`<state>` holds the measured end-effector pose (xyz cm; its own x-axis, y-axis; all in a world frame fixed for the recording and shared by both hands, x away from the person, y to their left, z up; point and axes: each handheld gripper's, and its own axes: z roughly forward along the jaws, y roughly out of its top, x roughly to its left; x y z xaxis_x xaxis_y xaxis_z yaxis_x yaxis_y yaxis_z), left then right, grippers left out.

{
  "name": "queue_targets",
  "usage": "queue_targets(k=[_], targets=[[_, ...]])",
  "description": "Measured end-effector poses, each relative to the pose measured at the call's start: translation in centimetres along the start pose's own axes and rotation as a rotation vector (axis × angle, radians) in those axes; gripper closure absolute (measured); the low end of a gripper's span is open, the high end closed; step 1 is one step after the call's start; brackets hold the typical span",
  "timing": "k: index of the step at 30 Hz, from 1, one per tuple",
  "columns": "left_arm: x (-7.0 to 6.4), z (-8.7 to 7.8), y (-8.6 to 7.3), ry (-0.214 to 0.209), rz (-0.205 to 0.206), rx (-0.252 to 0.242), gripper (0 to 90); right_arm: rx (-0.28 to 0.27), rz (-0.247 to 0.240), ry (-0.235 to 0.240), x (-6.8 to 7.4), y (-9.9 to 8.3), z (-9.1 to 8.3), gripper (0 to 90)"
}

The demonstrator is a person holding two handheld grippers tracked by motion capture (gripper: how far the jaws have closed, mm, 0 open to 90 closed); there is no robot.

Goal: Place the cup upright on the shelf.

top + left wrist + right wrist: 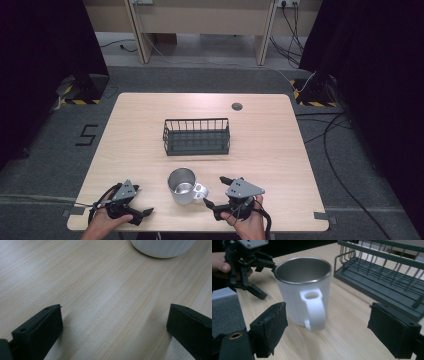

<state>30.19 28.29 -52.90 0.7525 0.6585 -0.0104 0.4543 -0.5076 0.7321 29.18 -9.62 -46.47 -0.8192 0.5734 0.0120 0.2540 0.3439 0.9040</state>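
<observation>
High view: a light wood counter (150, 125) occupies the centre of the frame. A metal mug (183, 186) stands upright in the lower middle, its open mouth up and its handle pointing toward the lower right. A dark wire rack (196, 136) sits above the mug at mid-frame, well apart from it. A small round grommet (237, 106) is set into the counter toward the upper right.

Left hand-held gripper (141, 212) lies at the lower left of the frame, held in the person's left hand (102, 223), near the mug but clear of it. Its jaws stand released, with nothing between them. Left gripper view confirms this: both black jaws rise at the bottom corners, spread wide over bare wood, and the white base of the mug (162, 247) shows at the top edge, right of centre.

Right hand-held gripper (215, 191) sits at the lower right of the mug, held in the person's right hand (248, 222). Its jaws are released and wide. Right gripper view places the mug (303, 290) in the centre of the frame, handle turned toward the camera, between and beyond the two padded jaws, with neither pad touching it. The rack (384, 272) fills the upper right, and the left hand-held gripper (249, 268) appears at the upper left.
</observation>
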Motion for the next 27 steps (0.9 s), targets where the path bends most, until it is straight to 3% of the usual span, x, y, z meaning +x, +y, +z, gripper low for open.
queue_targets(k=[10, 27], targets=[[0.0, 0.0, 0.0, 0.001, 0.002, 0.0, 0.0, -0.029, 0.018, 0.022, 1.4, 1.9, 2.7, 15.1], [0.0, 0.0, 0.0, 0.001, 0.001, 0.0, 0.0, -0.019, 0.013, 0.03, 2.2, 2.9, 5.9, 14.6]])
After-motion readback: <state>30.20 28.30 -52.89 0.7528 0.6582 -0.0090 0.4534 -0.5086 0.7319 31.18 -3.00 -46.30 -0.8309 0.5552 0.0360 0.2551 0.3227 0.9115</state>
